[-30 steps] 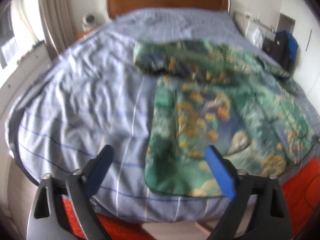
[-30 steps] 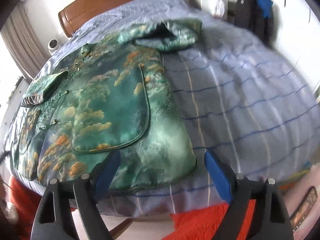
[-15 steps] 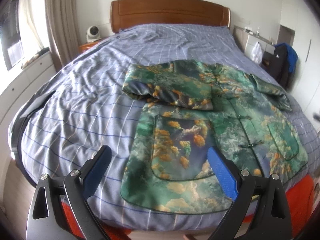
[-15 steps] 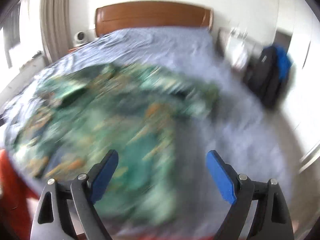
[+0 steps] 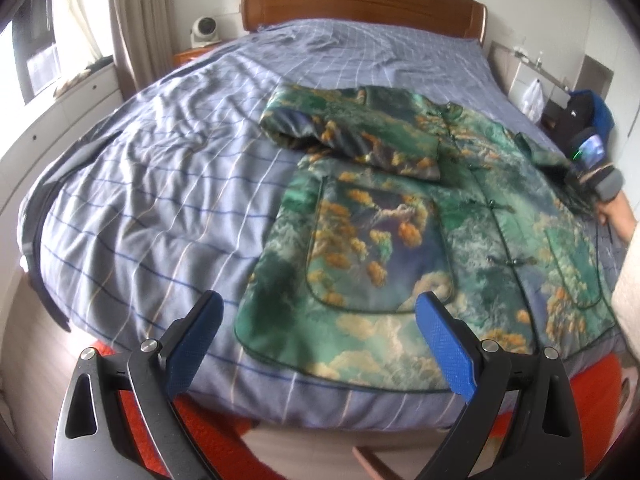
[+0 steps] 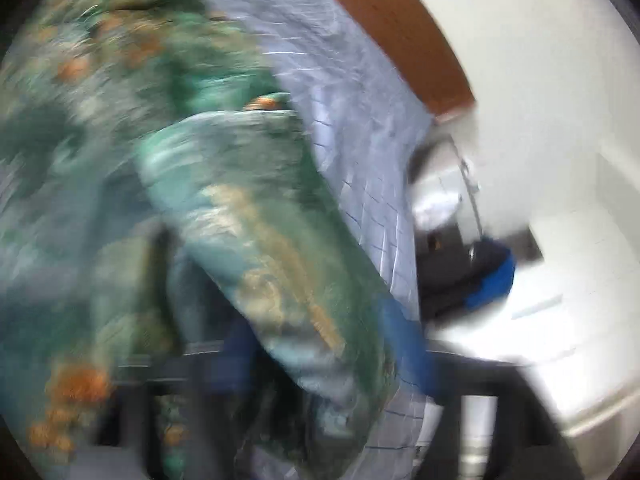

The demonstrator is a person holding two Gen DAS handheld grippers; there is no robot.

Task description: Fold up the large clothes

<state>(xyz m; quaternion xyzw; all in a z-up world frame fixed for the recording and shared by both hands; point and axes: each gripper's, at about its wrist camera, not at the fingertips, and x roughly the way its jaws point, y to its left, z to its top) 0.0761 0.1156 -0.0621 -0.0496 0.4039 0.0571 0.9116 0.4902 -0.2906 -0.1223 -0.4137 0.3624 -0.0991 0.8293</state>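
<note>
Ahead of the left fingers [image 5: 192,344], bare bedsheet [image 5: 168,184] lies open; the jacket [image 5: 400,240] fills the space rightward.

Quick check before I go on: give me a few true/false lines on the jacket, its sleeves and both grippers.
1. The jacket lies front-up on the bed. True.
2. The left gripper is shut on the hem. False: it is open and holds nothing.
3. One sleeve is folded across the chest. True.
4. The right gripper is beside the left one at the hem. False: it is at the jacket's far sleeve.
5. The bed has a white metal headboard. False: the headboard is brown wood.
</note>
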